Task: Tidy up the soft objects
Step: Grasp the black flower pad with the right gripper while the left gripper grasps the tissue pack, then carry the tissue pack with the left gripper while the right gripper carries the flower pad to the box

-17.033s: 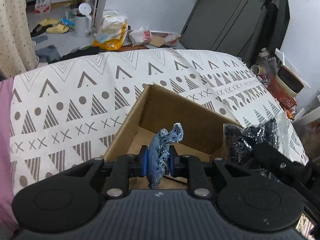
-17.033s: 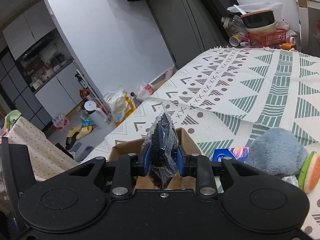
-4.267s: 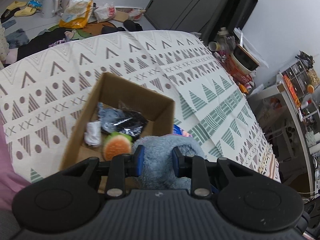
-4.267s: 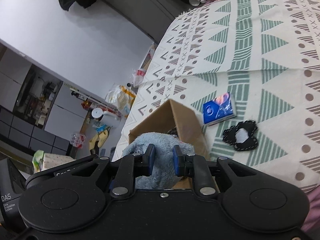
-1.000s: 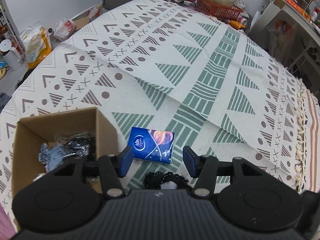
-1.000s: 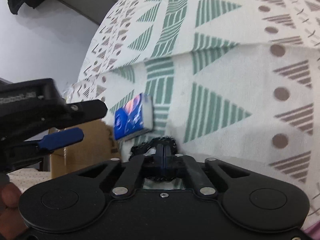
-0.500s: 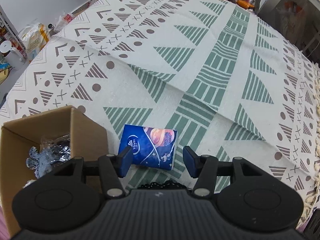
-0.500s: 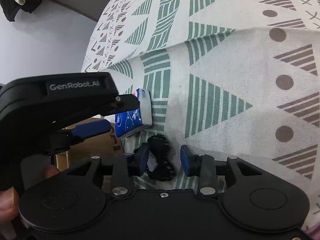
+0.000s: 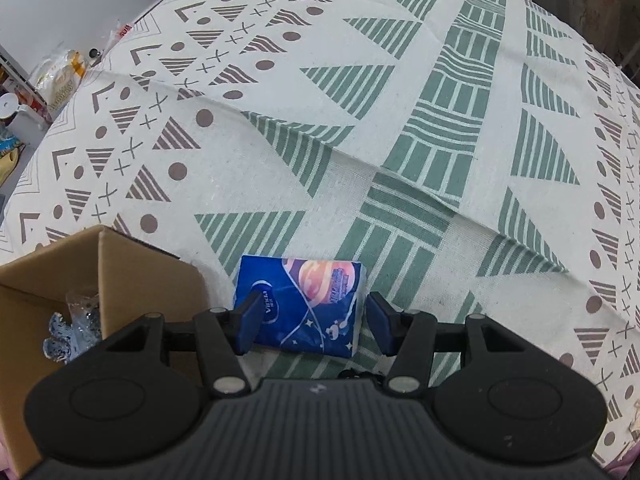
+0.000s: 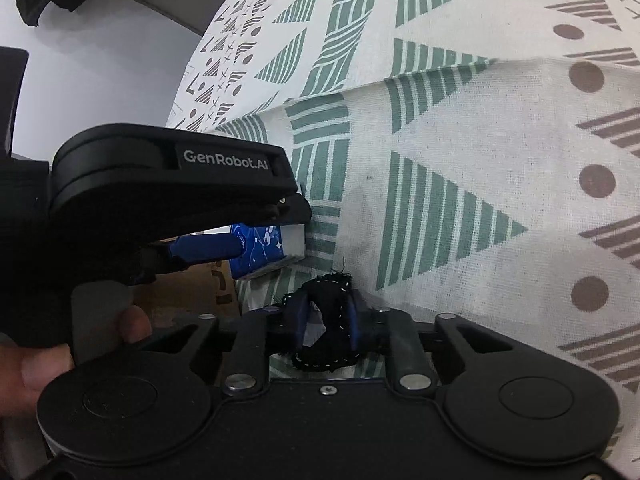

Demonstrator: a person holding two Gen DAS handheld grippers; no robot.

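Blue tissue pack (image 9: 306, 304) lies flat on the patterned cloth (image 9: 400, 120), just right of the box (image 9: 60, 272). Left gripper (image 9: 312, 322) is spread wide, its fingers (image 9: 250, 320) on either side of the pack, with a slight gap showing at the right finger. Right gripper (image 10: 326, 320) pinches a black lace piece (image 10: 328, 328) just off the cloth, near the pack. Inside the box lie a wrapped bundle (image 9: 80, 308) and a blue-white fabric bit (image 9: 56, 338).

Glossy tissue pack (image 9: 301, 303), matt cardboard box (image 9: 144, 280)
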